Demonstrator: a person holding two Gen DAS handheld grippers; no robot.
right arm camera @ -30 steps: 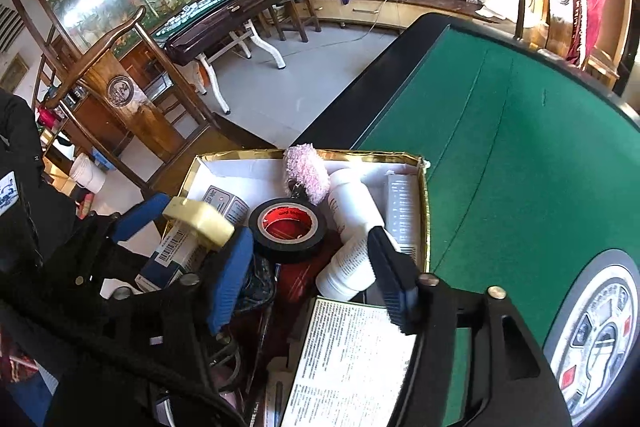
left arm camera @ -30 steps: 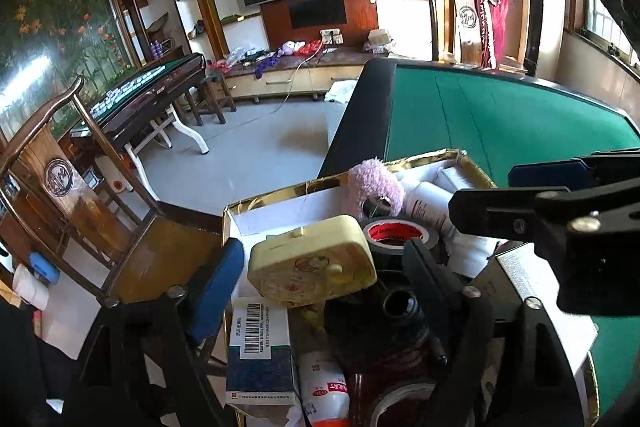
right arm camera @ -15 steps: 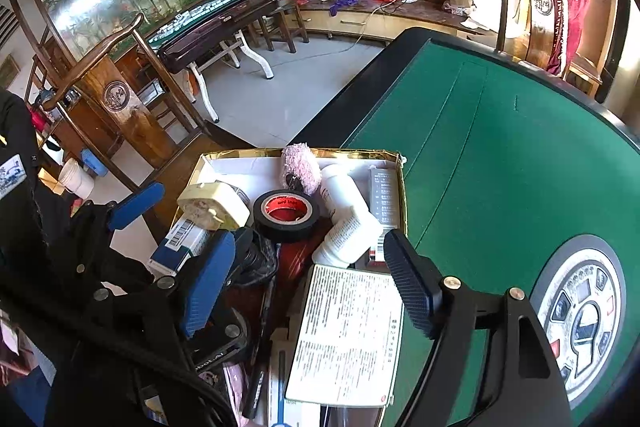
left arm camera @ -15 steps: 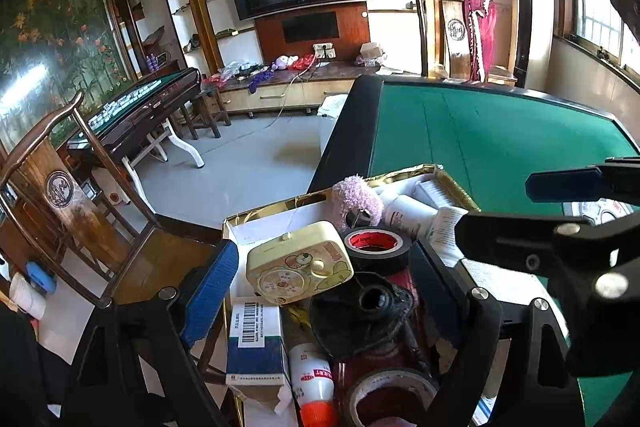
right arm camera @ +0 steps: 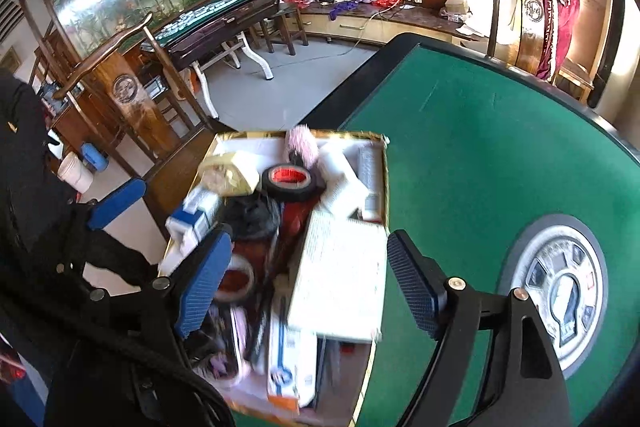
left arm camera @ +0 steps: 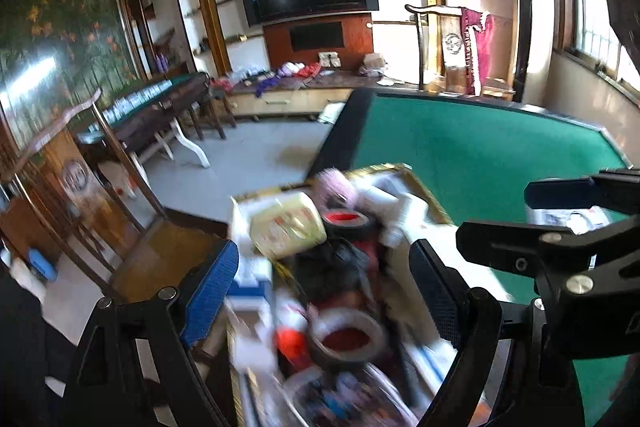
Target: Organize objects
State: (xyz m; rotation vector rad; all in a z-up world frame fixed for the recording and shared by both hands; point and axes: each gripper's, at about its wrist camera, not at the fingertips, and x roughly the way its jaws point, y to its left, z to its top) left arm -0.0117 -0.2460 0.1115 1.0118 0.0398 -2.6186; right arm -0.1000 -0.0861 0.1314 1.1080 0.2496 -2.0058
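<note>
I am hovering both grippers, left point(left arm camera: 324, 303) open and empty, right point(right arm camera: 308, 287) opening and empty, over the full box point(right arm camera: 385, 187), choosing the next item.

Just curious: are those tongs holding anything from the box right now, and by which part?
Nothing is held. The left tongs stand open and the right tongs are opening, both above the box.
</note>
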